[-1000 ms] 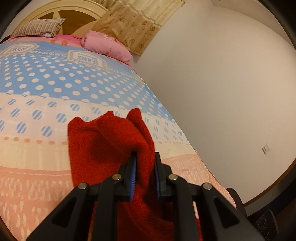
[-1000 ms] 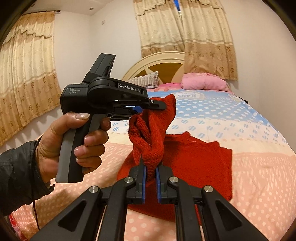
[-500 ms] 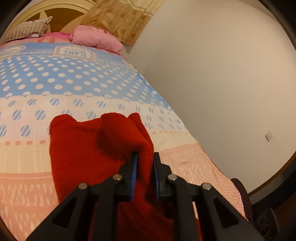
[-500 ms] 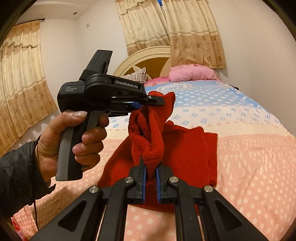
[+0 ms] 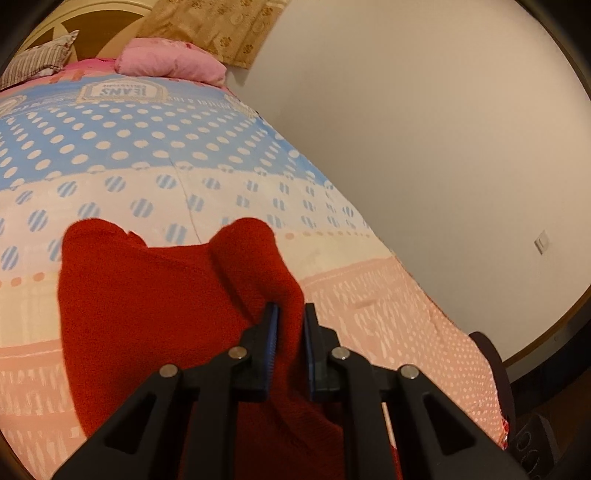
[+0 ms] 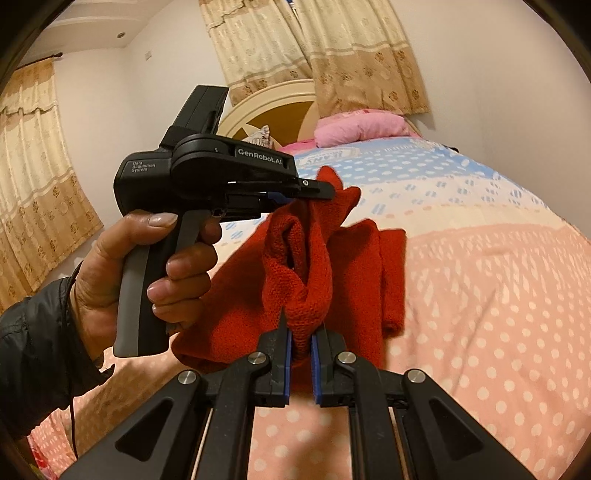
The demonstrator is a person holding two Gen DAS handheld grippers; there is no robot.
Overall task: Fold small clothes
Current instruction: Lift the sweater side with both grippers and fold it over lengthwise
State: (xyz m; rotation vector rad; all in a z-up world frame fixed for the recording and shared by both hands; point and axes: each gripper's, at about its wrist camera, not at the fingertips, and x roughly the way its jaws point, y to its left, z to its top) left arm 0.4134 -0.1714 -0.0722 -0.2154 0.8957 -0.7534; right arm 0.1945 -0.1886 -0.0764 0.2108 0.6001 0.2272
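Two views. Left wrist: left gripper point(image 5: 290, 314) jaws clamped on a bunched fold of red knit garment point(image 5: 155, 295), rest draped over dotted bedspread point(image 5: 155, 162). Right wrist: right gripper point(image 6: 300, 332) jaws pinching another fold, garment lifted off bed; left hand point(image 6: 147, 273) gripping its handle.

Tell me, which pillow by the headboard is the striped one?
The grey striped pillow, farther from the white wall; the plain pink pillow lies beside that wall.

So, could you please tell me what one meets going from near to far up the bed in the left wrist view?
Left hand-held gripper → red knitted garment → polka-dot bedspread → pink pillow → headboard.
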